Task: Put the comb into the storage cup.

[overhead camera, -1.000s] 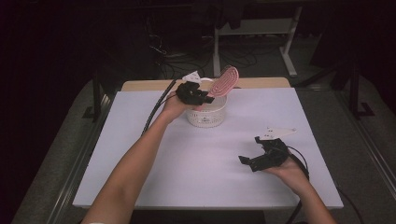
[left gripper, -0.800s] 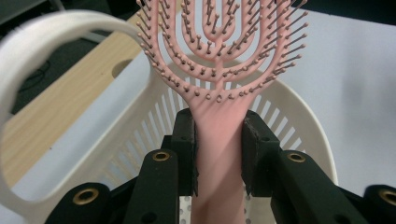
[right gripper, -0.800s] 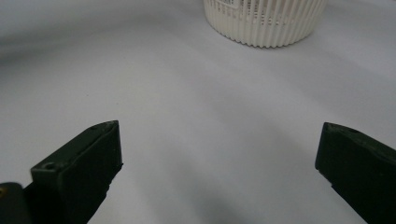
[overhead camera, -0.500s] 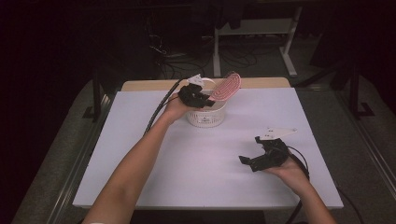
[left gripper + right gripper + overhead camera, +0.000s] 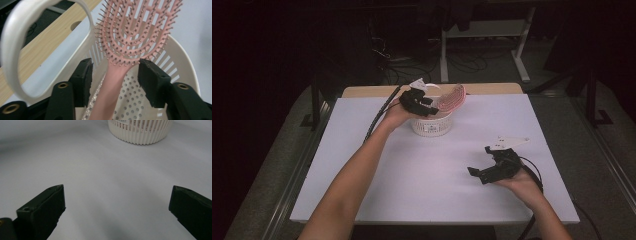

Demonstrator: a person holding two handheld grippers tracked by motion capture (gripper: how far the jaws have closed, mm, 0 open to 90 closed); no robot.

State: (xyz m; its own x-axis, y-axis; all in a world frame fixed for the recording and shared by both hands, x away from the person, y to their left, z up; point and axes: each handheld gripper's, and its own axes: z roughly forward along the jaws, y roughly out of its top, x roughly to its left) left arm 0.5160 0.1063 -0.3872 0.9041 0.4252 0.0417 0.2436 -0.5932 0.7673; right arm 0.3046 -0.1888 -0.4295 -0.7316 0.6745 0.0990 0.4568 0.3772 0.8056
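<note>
Jaws of my left gripper point(image 5: 113, 75) just opening, clear of the pink hairbrush point(image 5: 130, 37), bristled head leaning toward two o'clock, handle inside white slatted basket point(image 5: 183, 65), right gripper point(image 5: 117, 212) spread wide.

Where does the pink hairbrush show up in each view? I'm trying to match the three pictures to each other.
High view: the pink hairbrush leans out of the white basket, upper centre, by the left gripper.
Left gripper view: it stands centre frame, handle down in the basket, between jaws that have just been opening.
Right gripper view: not in it.
Shared landmark: the white basket.
</note>
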